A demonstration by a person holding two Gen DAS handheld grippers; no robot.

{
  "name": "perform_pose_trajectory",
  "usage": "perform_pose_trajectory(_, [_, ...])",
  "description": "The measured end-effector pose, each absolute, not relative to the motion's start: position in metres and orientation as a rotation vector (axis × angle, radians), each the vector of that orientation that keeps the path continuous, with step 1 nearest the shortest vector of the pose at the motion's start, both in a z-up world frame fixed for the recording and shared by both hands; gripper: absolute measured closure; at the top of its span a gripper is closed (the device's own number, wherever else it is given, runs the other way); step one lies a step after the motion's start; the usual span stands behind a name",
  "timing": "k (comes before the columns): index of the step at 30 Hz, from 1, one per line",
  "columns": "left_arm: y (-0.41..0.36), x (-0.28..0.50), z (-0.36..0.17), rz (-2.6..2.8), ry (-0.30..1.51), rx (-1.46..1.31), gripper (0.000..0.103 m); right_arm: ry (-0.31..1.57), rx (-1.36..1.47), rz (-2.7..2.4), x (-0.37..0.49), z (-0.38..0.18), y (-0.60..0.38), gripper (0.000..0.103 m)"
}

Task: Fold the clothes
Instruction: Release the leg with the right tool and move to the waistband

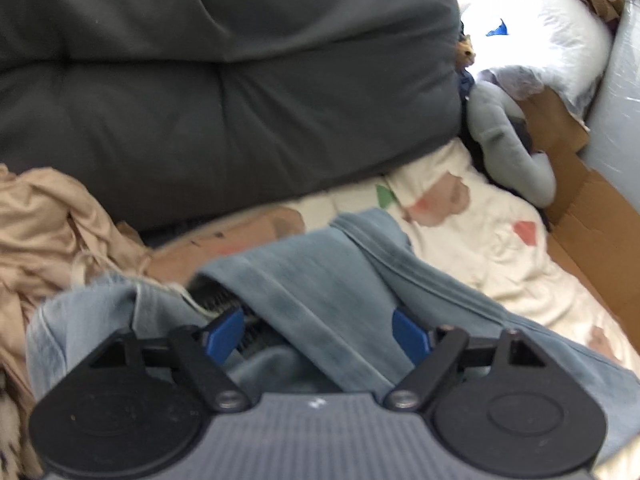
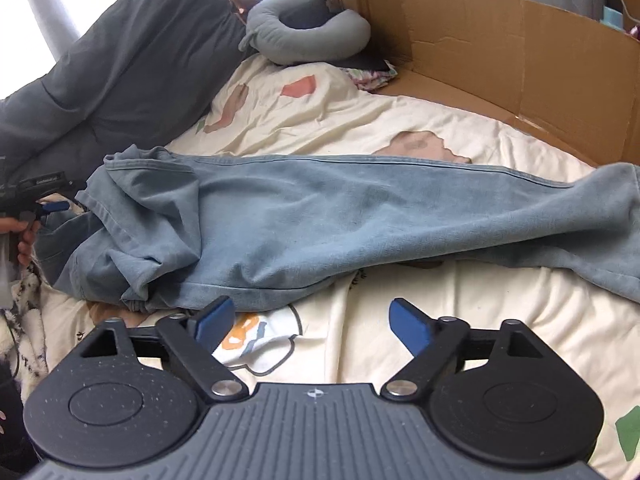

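Jeans (image 2: 320, 208) across patterned bedsheet (image 2: 460, 312)

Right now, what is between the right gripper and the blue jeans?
Only bare cream bedsheet lies between the open right gripper and the jeans; the right wrist view shows it.

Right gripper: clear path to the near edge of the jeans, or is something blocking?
Probably yes. The right gripper is open and empty, and the jeans lie just ahead of its fingertips on the bedsheet. Nothing sits between them; the left gripper is off at the far end.
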State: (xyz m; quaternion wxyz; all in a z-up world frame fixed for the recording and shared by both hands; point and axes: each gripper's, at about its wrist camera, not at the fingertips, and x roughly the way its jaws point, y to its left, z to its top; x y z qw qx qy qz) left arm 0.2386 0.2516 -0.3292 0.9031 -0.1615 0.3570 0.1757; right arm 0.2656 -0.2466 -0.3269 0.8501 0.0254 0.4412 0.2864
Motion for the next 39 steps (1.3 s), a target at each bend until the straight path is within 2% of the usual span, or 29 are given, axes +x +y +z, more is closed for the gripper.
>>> perform_pose_trajectory(8, [0.277, 0.258, -0.349, 0.395, 0.728, -0.472, 0.020, 0.945, 0.074, 0.664, 0.259, -0.331, -0.233, 0.008])
perform_pose_trajectory(11, [0.285, 0.254, -0.354, 0.383, 0.687, -0.564, 0.035, 0.942, 0.072, 0.692, 0.255, -0.331, -0.228, 0.007])
perform_pose_trajectory(13, [0.285, 0.253, -0.355, 0.366, 0.673, -0.602, 0.060, 0.942, 0.074, 0.707, 0.252, -0.332, -0.226, 0.007])
perform_pose_trajectory(14, [0.283, 0.253, -0.353, 0.357, 0.668, -0.599, 0.066, 0.946, 0.081, 0.712, 0.251, -0.332, -0.225, 0.007])
perform_pose_trajectory(16, [0.278, 0.252, -0.347, 0.350, 0.660, -0.578, 0.087, 0.950, 0.091, 0.719, 0.250, -0.332, -0.224, 0.008])
perform_pose_trajectory(20, [0.272, 0.240, -0.326, 0.331, 0.632, -0.597, 0.099, 0.944, 0.101, 0.730, 0.249, -0.331, -0.222, 0.008])
perform_pose_trajectory(30, [0.256, 0.207, -0.292, 0.280, 0.580, -0.646, 0.101, 0.938, 0.114, 0.746, 0.247, -0.327, -0.216, 0.008])
perform_pose_trajectory(39, [0.206, 0.204, -0.255, 0.113, 0.520, -0.628, 0.101, 0.933, 0.124, 0.763, 0.247, -0.324, -0.208, 0.008])
